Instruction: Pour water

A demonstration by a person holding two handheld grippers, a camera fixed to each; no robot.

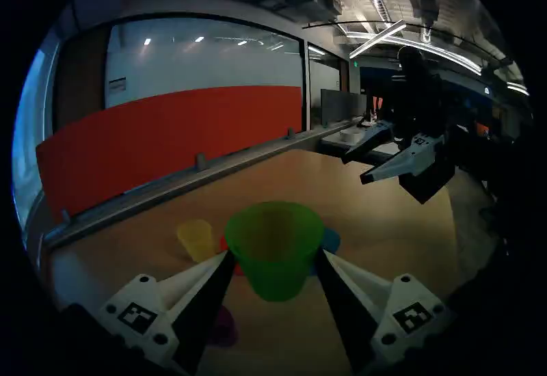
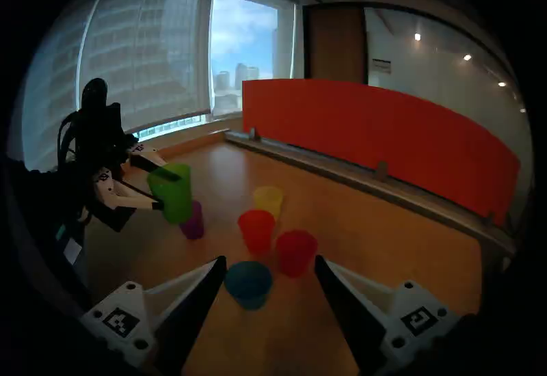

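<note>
midway, by the look of it: the left gripper (image 1: 273, 261) has its jaws pinching the green cup (image 1: 275, 246) from both sides, the cup held clear of the wooden table (image 2: 383, 239) and just above the purple cup (image 2: 193, 221). pickup looks done; the pour itself isn't begun, judging by the cup's pose. it sits upright, mouth to the ceiling, base down, long axis near vertical w/ at most a slight lean. no stream visible, and whether it holds water can't be told. the right gripper (image 2: 270, 266) hovers w/ jaws spread wide, gripping nothing, the blue cup (image 2: 248, 282) on the table below and btw. its fingers. further on stand an orange-red cup (image 2: 256, 229), a pink-red cup (image 2: 295, 251) and a yellow cup (image 2: 267, 200), all upright and apart from each other. left to do, prob.: carry the green cup over a receiving cup & tip its mouth down; which cup that is, can't say.
</note>
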